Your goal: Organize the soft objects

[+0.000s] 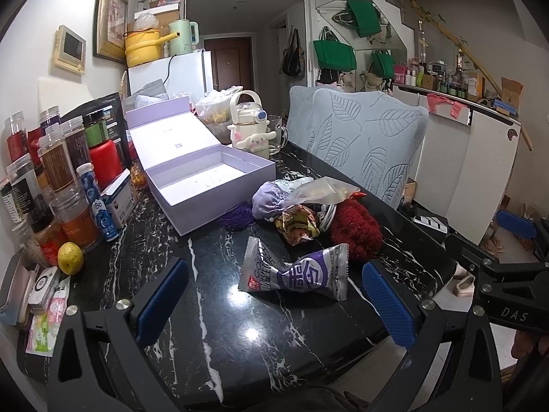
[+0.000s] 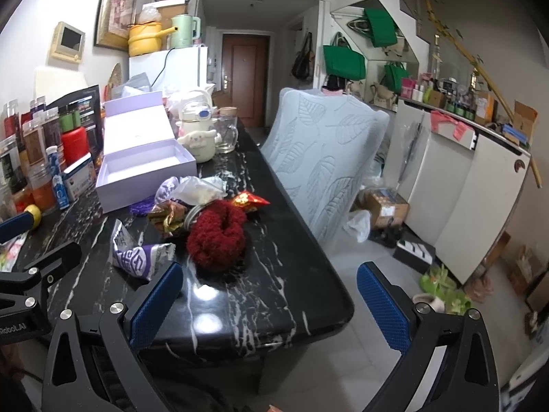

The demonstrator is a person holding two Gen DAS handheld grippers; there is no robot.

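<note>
A pile of soft things lies on the black marble table (image 1: 212, 309): a silver-purple snack packet (image 1: 295, 271), a fuzzy red scrunchie (image 1: 357, 230), a gold-red wrapper (image 1: 296, 223), a lilac cloth pouch (image 1: 267, 199) and a clear plastic bag (image 1: 319, 192). An open, empty lilac box (image 1: 206, 185) stands behind them. My left gripper (image 1: 274, 295) is open, its jaws wide just in front of the snack packet. My right gripper (image 2: 267, 295) is open and empty over the table's near right corner, in front of the scrunchie (image 2: 216, 240) and the packet (image 2: 137, 257).
Jars, bottles and a lemon (image 1: 70, 257) crowd the table's left side. A cream kettle (image 1: 250, 127) and a glass mug (image 1: 276, 134) stand behind the box. Leaf-patterned chairs (image 1: 363, 144) line the table's right edge. Boxes and slippers lie on the floor (image 2: 384, 206).
</note>
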